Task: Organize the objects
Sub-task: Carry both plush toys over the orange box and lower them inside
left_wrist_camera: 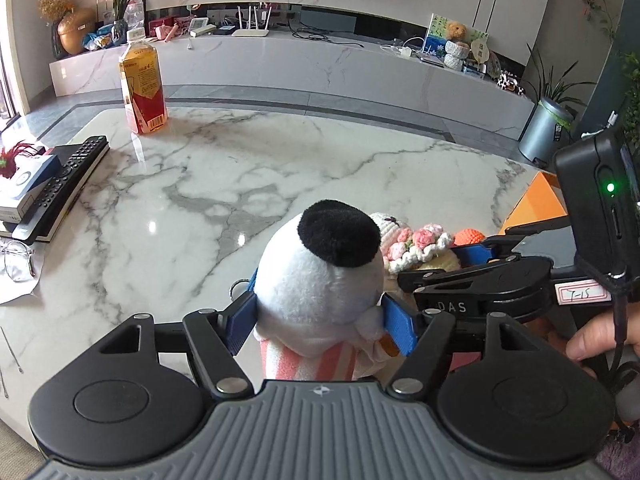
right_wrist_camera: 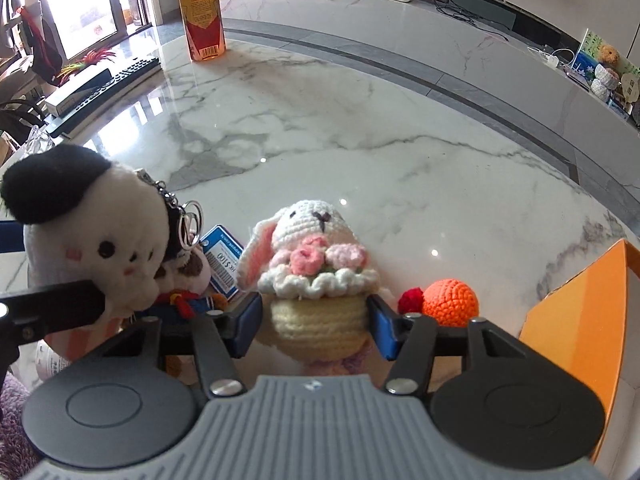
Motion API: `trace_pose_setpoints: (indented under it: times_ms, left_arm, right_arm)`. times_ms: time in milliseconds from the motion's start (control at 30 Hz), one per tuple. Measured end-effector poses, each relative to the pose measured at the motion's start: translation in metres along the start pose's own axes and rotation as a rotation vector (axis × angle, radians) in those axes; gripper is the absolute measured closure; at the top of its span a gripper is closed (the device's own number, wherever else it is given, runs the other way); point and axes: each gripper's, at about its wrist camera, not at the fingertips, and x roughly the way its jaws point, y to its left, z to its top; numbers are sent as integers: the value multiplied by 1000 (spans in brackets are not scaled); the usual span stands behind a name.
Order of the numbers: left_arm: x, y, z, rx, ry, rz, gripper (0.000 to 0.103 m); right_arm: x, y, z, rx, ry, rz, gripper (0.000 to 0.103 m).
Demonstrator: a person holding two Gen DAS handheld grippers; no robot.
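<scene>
Right now a white plush toy (left_wrist_camera: 320, 280) with a black ear is seen between the blue pads (left_wrist_camera: 400, 326) of the left gripper (left_wrist_camera: 320, 320). The pads lie at the toy's two sides, and it cannot be told whether the toy is squeezed or just stood between them. A pink and white striped part is seen under its head. In the right wrist view a key ring (right_wrist_camera: 190, 220) on a short chain is seen at the toy's side. A crochet bunny (right_wrist_camera: 316, 276) with pink flowers and a cream round body is framed by the right gripper (right_wrist_camera: 314, 326). Its blue pads (right_wrist_camera: 380, 328) are set at the sides of the body, close to it or just touching, and a firm grip cannot be told. The bunny is stood on the marble table (right_wrist_camera: 320, 128), just beside the plush toy. A small brown toy in blue clothes (right_wrist_camera: 188, 284) and a blue and white tag (right_wrist_camera: 222, 264) are found between the two. An orange crochet ball (right_wrist_camera: 450, 302) and a small red ball (right_wrist_camera: 410, 300) are lying to the right of the bunny, and an orange box (right_wrist_camera: 576, 320) is stood further right. Far back on the table a tea bottle (left_wrist_camera: 142, 84) is stood upright. A black remote (left_wrist_camera: 64, 184) and a pair of glasses (left_wrist_camera: 18, 260) are laid at the left edge.
</scene>
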Motion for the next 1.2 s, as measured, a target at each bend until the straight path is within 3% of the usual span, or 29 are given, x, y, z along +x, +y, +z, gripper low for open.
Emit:
trace_pose_setpoints:
  times_ms: [200,400,600,800,933,1033,1200]
  left_arm:
    - [-4,-1,-1,13,-17,8,34]
    - [-33,-8,3,-5,-75,-3,40]
    - [-77,-37,20,-4,-167,-106,40]
    - [-91,-86,48,19,-181,-299,40]
    - [-78,-132,65,78,-157,-391,40]
    - [-52,-166,77,103,-95,-438,40]
    - [6,-209,88,126,8,-412,40]
  right_arm:
    - [-16,1,-1,19,-32,35,57]
    - [-66,2,-5,24,-133,57,58]
    - [-136,-14,-19,100,-262,65,58]
    - [-208,-58,-51,226,-399,-3,58]
    - [-232,-102,-82,357,-430,-52,57]
    - [-233,-134,-106,469,-419,-84,57]
    - [-214,-173,-131,577,-372,-127,57]
